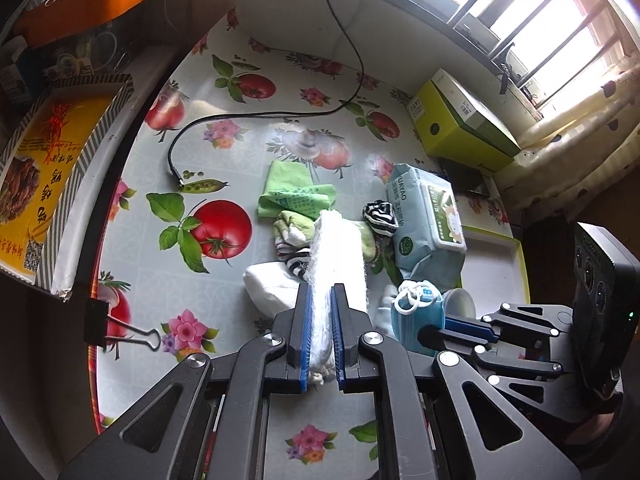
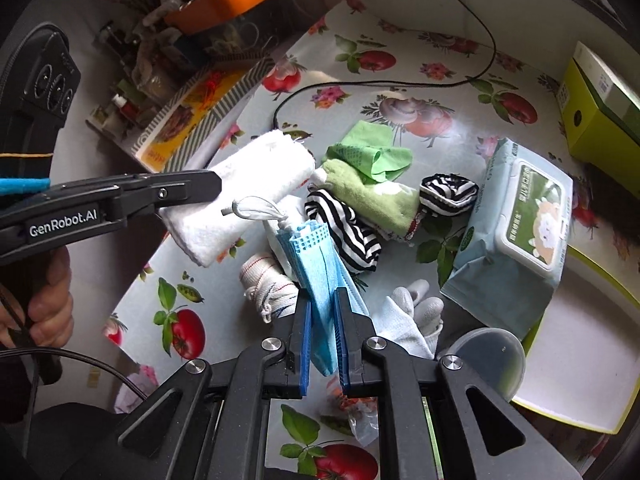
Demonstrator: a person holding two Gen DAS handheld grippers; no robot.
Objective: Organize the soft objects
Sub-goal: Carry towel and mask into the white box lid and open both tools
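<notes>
My left gripper (image 1: pixel 321 292) is shut on a rolled white towel (image 1: pixel 340 256) and holds it above the table; the towel also shows in the right wrist view (image 2: pixel 248 196). My right gripper (image 2: pixel 323 300) is shut on a folded blue face mask (image 2: pixel 320 268), also seen in the left wrist view (image 1: pixel 420 312). On the flowered tablecloth lie a green cloth (image 2: pixel 368 152), a light green towel (image 2: pixel 368 192), striped black-and-white socks (image 2: pixel 348 236) (image 2: pixel 448 192), a white glove (image 2: pixel 408 316) and a rolled bandage (image 2: pixel 268 280).
A pack of wet wipes (image 2: pixel 520 232) lies right of the pile. A white tray with a yellow-green rim (image 2: pixel 572 360) sits at the right, a round lid (image 2: pixel 492 356) at its edge. A yellow-green box (image 1: pixel 460 120) stands at the back. A black cable (image 1: pixel 280 114) crosses the table.
</notes>
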